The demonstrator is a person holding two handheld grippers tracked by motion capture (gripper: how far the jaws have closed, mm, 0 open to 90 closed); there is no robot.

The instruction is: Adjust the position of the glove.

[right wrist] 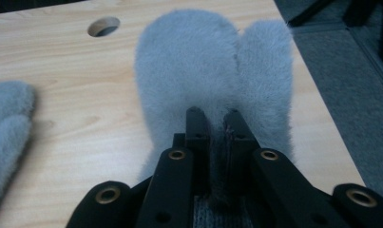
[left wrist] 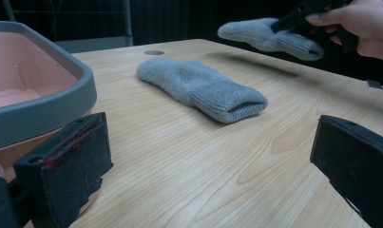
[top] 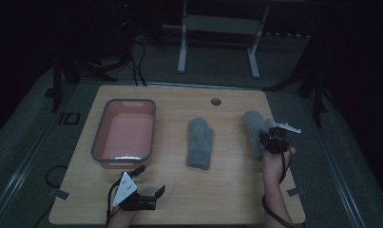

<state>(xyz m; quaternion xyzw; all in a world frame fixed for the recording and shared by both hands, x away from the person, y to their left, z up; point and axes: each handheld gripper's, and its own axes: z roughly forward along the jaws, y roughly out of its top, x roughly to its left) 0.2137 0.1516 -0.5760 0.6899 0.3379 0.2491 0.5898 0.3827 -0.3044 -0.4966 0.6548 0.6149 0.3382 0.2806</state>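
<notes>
right gripper view: right hand-held gripper (right wrist: 213,116) clamped on grey mitten (right wrist: 213,61); left hand-held gripper (top: 148,183) wide open, holding nothing.

Dim, underexposed high view — gripper views brighter, soft-focused close up, faint shadows.

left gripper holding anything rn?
No, in the left gripper view the left gripper has its jaws wide apart over bare table, short of the nearer mitten.

High view: overhead, facing forward-down on table (top: 227,190). Gripper views: low, close; all share grey mitten (right wrist: 213,66).
</notes>
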